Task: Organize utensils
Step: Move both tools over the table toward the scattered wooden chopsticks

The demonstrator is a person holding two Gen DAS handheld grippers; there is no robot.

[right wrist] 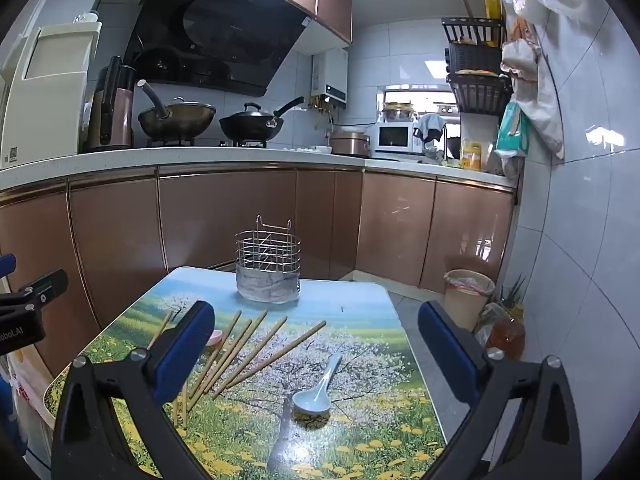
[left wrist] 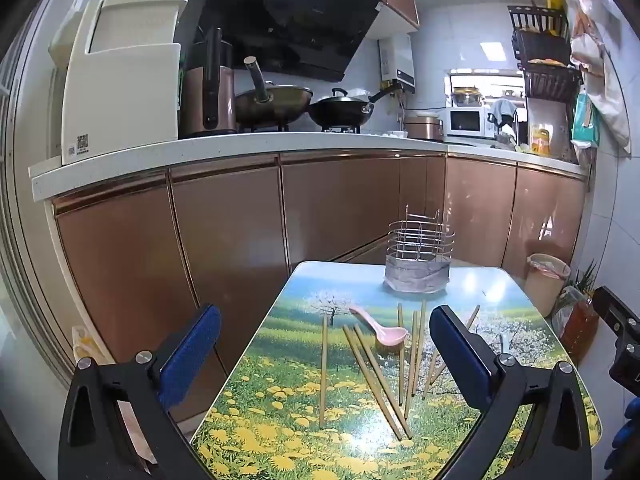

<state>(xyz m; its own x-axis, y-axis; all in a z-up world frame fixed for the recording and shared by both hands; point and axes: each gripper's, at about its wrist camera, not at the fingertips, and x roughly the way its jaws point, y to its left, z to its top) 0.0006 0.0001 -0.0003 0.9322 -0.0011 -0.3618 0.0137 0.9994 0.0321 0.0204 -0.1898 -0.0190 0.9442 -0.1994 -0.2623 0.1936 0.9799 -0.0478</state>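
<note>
The flower-print table (right wrist: pixel 360 308) carries a wire holder (right wrist: pixel 268 264), scattered chopsticks (right wrist: pixel 256 354), a pink spoon (left wrist: pixel 380 330) and a blue spoon (right wrist: pixel 316 392).

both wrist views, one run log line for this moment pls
left gripper open, empty | right gripper open, empty | bamboo chopsticks, pink plastic spoon, pale blue spoon loose on table | wire utensil holder empty

The table (right wrist: pixel 360 304) is bare between the wire utensil holder (right wrist: pixel 268 258) at its far end and the scattered chopsticks (right wrist: pixel 256 354); a blue spoon (right wrist: pixel 316 394) lies apart on the near right, a pink spoon (left wrist: pixel 380 330) among the sticks, with open air above all
</note>
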